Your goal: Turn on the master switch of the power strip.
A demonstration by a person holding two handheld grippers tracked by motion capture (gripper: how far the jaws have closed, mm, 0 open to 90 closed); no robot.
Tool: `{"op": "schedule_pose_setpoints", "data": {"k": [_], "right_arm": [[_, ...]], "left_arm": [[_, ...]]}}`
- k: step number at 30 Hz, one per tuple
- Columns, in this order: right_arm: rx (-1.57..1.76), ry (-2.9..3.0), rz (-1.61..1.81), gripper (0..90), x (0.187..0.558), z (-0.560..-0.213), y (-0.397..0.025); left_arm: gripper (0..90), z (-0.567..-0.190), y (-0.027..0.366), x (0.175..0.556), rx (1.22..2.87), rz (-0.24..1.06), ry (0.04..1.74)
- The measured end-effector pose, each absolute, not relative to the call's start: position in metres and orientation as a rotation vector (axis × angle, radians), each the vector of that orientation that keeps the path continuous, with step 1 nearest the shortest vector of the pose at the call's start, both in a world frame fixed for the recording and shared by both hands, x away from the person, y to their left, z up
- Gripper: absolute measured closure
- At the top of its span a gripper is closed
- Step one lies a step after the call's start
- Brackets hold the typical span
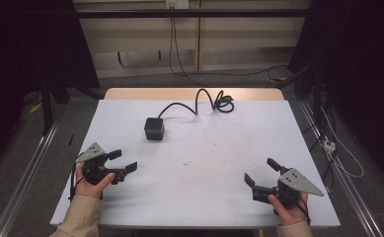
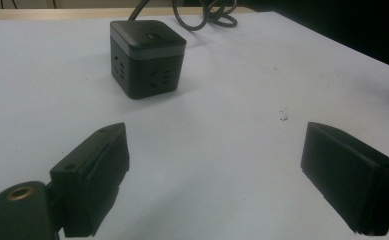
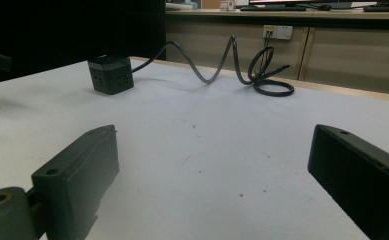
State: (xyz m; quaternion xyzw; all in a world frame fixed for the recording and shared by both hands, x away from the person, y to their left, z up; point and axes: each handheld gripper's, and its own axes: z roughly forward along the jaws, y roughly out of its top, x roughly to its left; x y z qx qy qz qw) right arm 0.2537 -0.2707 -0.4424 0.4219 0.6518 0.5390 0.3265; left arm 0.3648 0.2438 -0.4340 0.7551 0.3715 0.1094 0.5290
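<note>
Resting grippers wide open, nothing held

Left gripper (image 1: 123, 161) sits near the table's (image 1: 204, 197) left edge, jaws spread wide, empty, gripped by the left hand (image 1: 88, 181). Right gripper (image 1: 262, 172) near the front right corner, jaws equally far apart, empty, in the right hand (image 1: 290, 207). Black cube power socket (image 1: 154, 128) stands toward the far edge, left of centre, well apart from both; its cable (image 1: 207, 101) coils at the far edge.
</note>
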Motion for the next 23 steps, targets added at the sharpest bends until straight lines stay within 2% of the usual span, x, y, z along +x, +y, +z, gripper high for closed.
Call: {"op": "schedule_pose_setpoints", "data": {"k": [23], "right_arm": [[1.110,1.712,1.412,5.8,0.2538,-0.4430,-0.2705]], "left_arm": [[10.3,-0.4368,0.2488,0.3586,1.812,0.299,0.890]]}}
